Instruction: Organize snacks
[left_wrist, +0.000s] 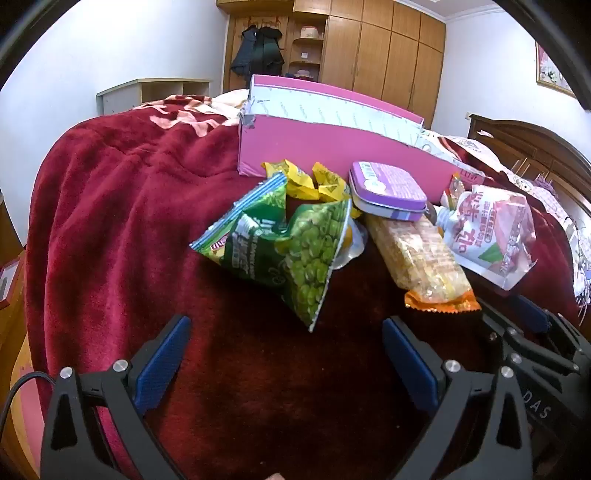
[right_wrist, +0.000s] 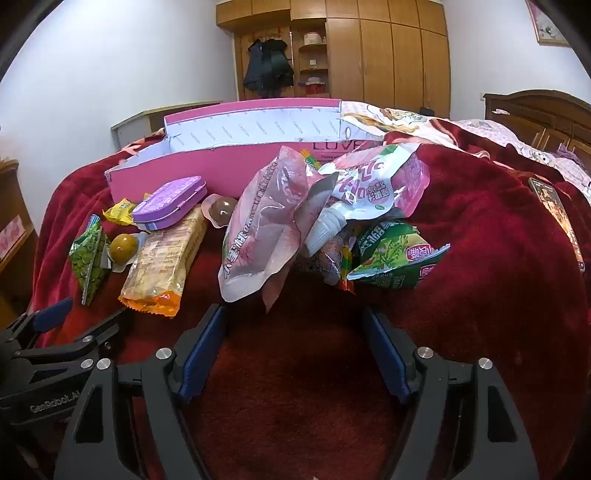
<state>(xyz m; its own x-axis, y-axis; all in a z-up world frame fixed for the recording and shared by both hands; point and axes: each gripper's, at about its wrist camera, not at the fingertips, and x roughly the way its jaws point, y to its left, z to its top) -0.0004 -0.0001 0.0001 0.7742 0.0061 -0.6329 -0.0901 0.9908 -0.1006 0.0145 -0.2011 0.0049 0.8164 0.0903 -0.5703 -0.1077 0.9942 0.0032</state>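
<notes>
A pile of snacks lies on a red blanket in front of an open pink box (left_wrist: 332, 147) (right_wrist: 221, 173). A green pea bag (left_wrist: 291, 243) (right_wrist: 88, 258) lies just ahead of my left gripper (left_wrist: 286, 332), which is open and empty. Beside it are a cracker pack (left_wrist: 417, 254) (right_wrist: 166, 258), a purple tin (left_wrist: 388, 188) (right_wrist: 170, 201), yellow packets (left_wrist: 295, 177) and pink pouches (left_wrist: 495, 236) (right_wrist: 258, 221). My right gripper (right_wrist: 295, 317) is open and empty just below the pink pouches. A second green bag (right_wrist: 395, 262) lies to their right.
The red blanket (left_wrist: 110, 221) covers a bed. A phone-like object (right_wrist: 554, 210) lies on the blanket at far right. A wooden headboard (right_wrist: 535, 110) is at right and a wardrobe (right_wrist: 369, 55) stands behind. The right gripper's body (left_wrist: 535, 350) shows in the left wrist view.
</notes>
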